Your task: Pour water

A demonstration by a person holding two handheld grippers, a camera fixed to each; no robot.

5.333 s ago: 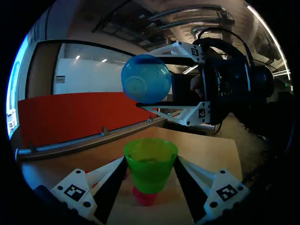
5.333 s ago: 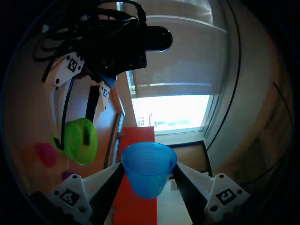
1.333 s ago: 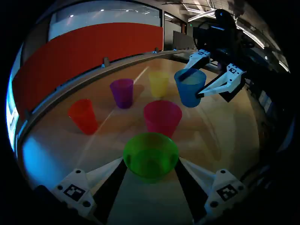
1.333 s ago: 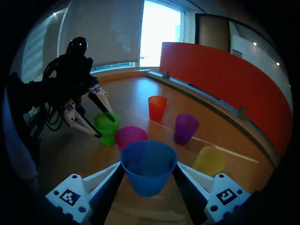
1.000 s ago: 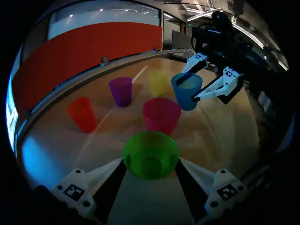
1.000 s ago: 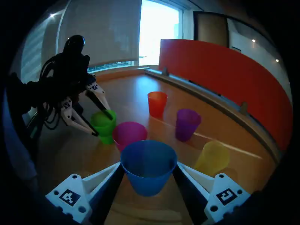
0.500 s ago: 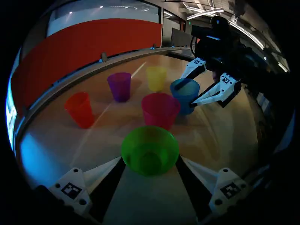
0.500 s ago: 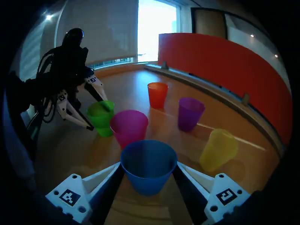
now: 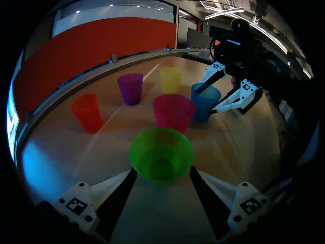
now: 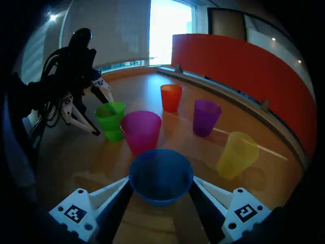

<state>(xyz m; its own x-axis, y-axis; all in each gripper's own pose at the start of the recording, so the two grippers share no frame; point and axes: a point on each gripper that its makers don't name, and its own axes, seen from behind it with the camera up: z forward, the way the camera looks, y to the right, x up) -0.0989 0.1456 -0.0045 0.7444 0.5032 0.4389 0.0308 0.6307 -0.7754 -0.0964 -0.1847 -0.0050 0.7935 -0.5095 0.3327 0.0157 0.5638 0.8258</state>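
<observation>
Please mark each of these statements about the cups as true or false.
1. The green cup sits between the fingers of the left gripper. True.
2. The blue cup lies on its side. False: it is upright, between the fingers of the right gripper.
3. The pink cup stands upright on the table, free of both grippers. True.
4. The purple cup is stacked inside the orange cup. False: they stand apart on the table, each on its own.
</observation>
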